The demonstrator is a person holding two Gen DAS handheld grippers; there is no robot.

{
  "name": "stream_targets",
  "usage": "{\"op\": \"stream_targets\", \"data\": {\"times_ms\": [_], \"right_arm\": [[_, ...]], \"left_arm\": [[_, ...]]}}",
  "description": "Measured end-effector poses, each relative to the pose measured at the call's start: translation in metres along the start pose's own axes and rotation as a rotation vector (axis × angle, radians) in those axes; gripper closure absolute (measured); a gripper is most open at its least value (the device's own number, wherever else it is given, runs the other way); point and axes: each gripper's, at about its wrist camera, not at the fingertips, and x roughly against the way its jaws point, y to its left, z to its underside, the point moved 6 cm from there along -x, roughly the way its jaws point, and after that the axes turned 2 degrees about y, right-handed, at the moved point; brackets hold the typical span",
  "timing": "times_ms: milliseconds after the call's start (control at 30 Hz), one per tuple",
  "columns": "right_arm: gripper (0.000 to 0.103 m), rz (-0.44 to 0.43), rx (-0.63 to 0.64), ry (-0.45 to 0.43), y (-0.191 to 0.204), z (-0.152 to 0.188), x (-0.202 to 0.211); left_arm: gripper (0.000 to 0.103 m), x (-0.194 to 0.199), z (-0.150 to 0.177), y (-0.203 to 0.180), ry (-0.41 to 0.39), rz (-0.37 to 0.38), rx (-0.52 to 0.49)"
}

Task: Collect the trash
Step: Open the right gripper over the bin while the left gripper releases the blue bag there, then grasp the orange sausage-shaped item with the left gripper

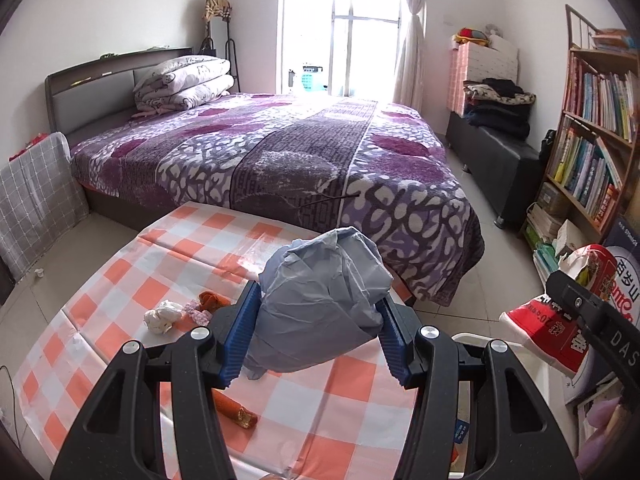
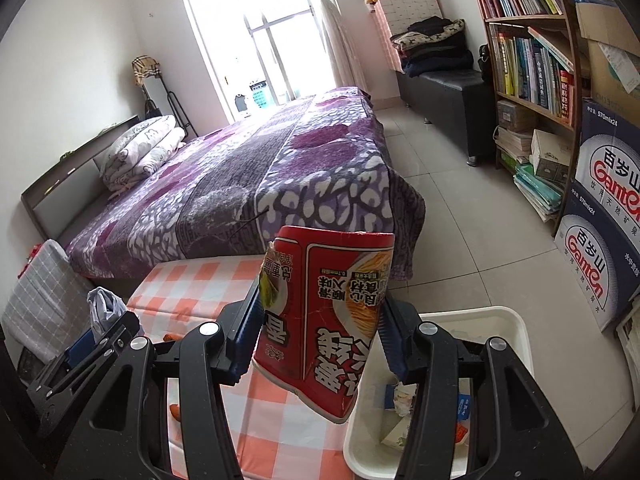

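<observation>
Checked table (image 1: 320,400) | left gripper (image 1: 316,340) jaws clamp crumpled grey bag (image 1: 324,296) | right gripper (image 2: 316,340) jaws clamp red noodle cup (image 2: 320,320)

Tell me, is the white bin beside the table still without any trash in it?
No, the right wrist view shows the white bin already holding crumpled tissue and small paper packages.

Two wrist views, side by side, angled down over checkered table (image 1: 120,280) toward shared bed (image 2: 240,176).
</observation>
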Motion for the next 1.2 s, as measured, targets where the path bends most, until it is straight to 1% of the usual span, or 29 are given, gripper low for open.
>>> {"op": "stream_targets", "data": {"times_ms": [167, 267, 333, 367, 433, 467, 533, 667, 900, 967, 1067, 1133, 1167, 1200], "right_arm": [[0.052, 0.028, -0.044, -0.004, -0.022, -0.003, 0.006], [0.049, 0.047, -0.073, -0.018, -0.036, -0.006, 0.011], [0.040, 0.057, -0.101, -0.036, -0.045, -0.009, 0.015], [0.033, 0.061, -0.115, -0.048, -0.050, -0.011, 0.018], [0.029, 0.073, -0.134, -0.071, -0.059, -0.014, 0.024], [0.025, 0.080, -0.142, -0.079, -0.062, -0.015, 0.026], [0.021, 0.093, -0.165, -0.094, -0.071, -0.017, 0.030], [0.013, 0.093, -0.221, -0.105, -0.087, -0.020, 0.035], [0.011, 0.097, -0.286, -0.118, -0.108, -0.022, 0.043], [0.008, 0.090, -0.317, -0.120, -0.116, -0.022, 0.045], [0.008, 0.085, -0.334, -0.117, -0.122, -0.023, 0.047], [0.007, 0.086, -0.341, -0.112, -0.124, -0.023, 0.046], [0.007, 0.087, -0.343, -0.109, -0.125, -0.022, 0.045], [0.007, 0.090, -0.345, -0.105, -0.125, -0.022, 0.044]], "left_arm": [[0.048, -0.002, 0.008, -0.022, 0.016, 0.039, -0.043], [0.048, -0.003, 0.014, -0.036, 0.032, 0.070, -0.066], [0.048, -0.005, 0.019, -0.045, 0.048, 0.096, -0.077], [0.048, -0.006, 0.021, -0.050, 0.057, 0.110, -0.084], [0.048, -0.008, 0.026, -0.058, 0.076, 0.139, -0.096], [0.048, -0.008, 0.028, -0.063, 0.086, 0.154, -0.102], [0.048, -0.009, 0.033, -0.073, 0.102, 0.181, -0.114], [0.048, -0.009, 0.043, -0.093, 0.133, 0.234, -0.139], [0.048, -0.010, 0.060, -0.125, 0.217, 0.348, -0.161], [0.047, -0.010, 0.064, -0.134, 0.252, 0.403, -0.158], [0.043, -0.010, 0.071, -0.150, 0.314, 0.503, -0.159], [0.036, -0.009, 0.075, -0.155, 0.334, 0.530, -0.149], [0.032, -0.010, 0.075, -0.155, 0.339, 0.530, -0.142], [0.031, -0.011, 0.076, -0.154, 0.341, 0.522, -0.139]]}}
